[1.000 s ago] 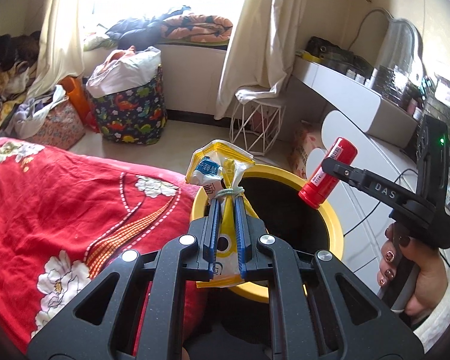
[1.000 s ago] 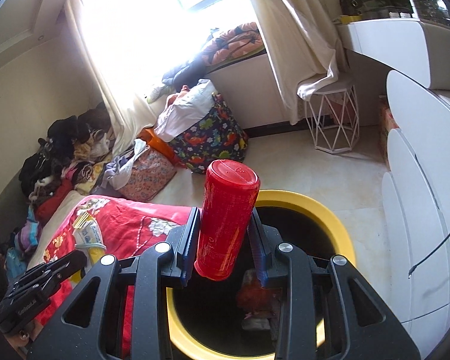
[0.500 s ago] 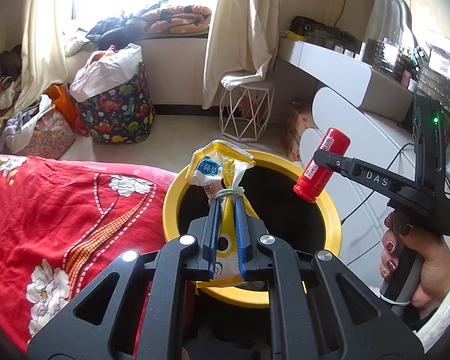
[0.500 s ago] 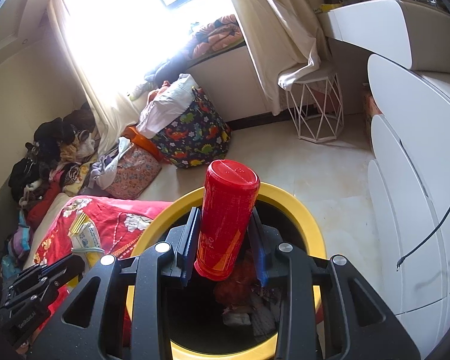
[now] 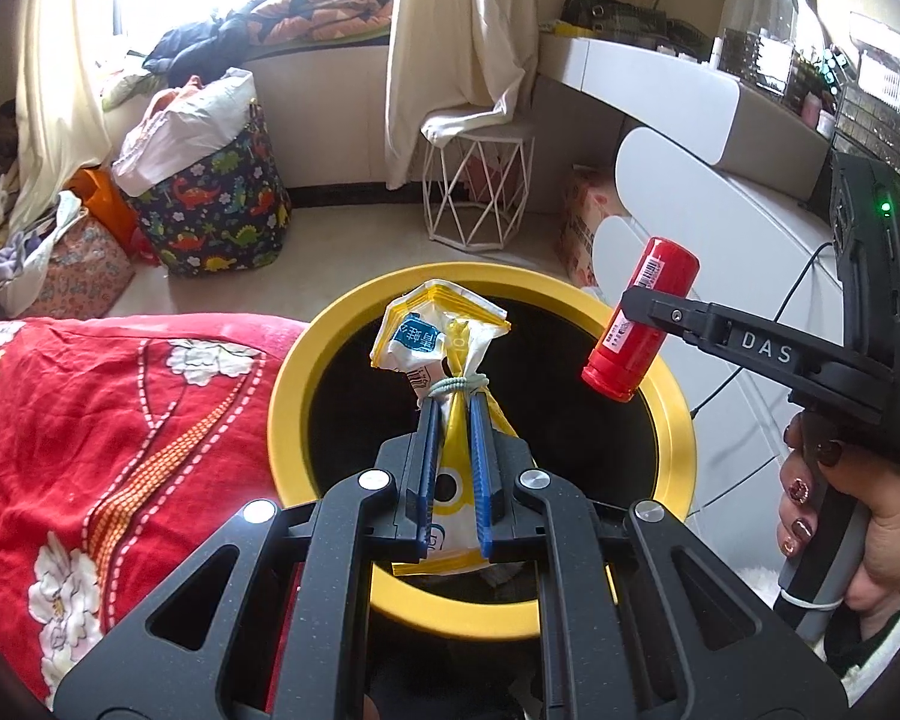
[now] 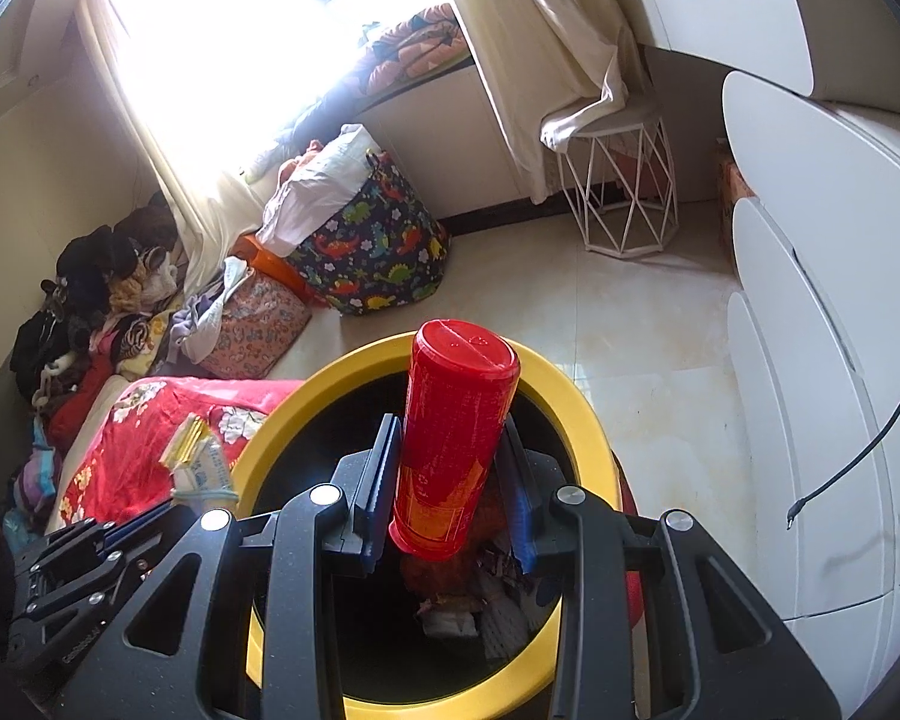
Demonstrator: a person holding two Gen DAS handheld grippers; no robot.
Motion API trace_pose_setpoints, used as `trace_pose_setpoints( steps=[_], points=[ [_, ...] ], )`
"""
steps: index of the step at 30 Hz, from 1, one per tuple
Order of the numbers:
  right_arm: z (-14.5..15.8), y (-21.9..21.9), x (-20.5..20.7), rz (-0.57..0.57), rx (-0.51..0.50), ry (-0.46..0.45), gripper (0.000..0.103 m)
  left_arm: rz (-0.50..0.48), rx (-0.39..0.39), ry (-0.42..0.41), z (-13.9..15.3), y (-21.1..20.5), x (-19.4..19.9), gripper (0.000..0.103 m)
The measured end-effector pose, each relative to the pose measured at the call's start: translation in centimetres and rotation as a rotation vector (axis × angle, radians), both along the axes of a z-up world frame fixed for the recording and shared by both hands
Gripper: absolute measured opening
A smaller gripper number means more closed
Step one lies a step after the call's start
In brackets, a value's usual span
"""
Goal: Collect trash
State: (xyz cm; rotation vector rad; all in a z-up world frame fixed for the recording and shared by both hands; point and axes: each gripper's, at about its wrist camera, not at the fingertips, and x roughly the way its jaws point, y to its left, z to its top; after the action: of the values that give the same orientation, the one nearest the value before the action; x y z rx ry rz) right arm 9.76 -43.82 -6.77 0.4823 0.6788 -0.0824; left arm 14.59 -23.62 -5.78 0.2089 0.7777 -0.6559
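Red can [image 6: 453, 441] pinched in R gripper [image 6: 447, 468]; bin [image 6: 576, 414] trash only R view.

Wide open mouth on the yellow-rimmed bin [image 5: 672, 414], dark and clear from above, only litter [image 6: 480, 594] lying low at the bottom. Red quilt [image 5: 90, 420] crowds the rim at nine o'clock, white cabinet [image 6: 822, 360] stands close at three. Bare floor [image 6: 648, 324] runs beyond twelve to the wire stool [image 6: 624, 180].
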Motion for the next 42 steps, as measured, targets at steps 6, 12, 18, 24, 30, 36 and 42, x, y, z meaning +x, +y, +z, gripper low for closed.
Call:
trace_pose_setpoints(
  steps=[6,12,18,24,30,36,42],
  points=[
    [-0.7,-0.3,0.2,0.01,0.014,0.019,0.031,-0.001,-0.001,0.035,-1.1,-0.7,0.9,0.007],
    [-1.2,-0.6,0.5,0.021,0.031,0.039,0.033,0.014,-0.021,0.092,-2.4,-0.8,2.4,0.012],
    [-1.3,-1.3,0.2,-0.012,0.068,0.047,0.049,0.057,-0.035,0.089,-2.3,-0.2,2.8,0.058],
    [-0.7,-1.0,-0.1,-0.013,0.046,0.038,0.058,0.097,-0.042,0.07,-1.6,1.1,2.6,0.082],
    [0.4,0.4,-0.7,-0.006,-0.003,0.023,0.068,0.131,-0.045,0.056,-0.7,2.5,2.2,0.09],
    [1.8,2.1,-1.7,0.005,-0.062,0.001,0.078,0.177,-0.052,0.034,0.5,4.6,1.5,0.092],
    [3.6,4.2,-2.8,0.005,-0.131,-0.038,0.084,0.219,-0.079,0.023,1.6,7.7,0.7,0.092]
  ],
)
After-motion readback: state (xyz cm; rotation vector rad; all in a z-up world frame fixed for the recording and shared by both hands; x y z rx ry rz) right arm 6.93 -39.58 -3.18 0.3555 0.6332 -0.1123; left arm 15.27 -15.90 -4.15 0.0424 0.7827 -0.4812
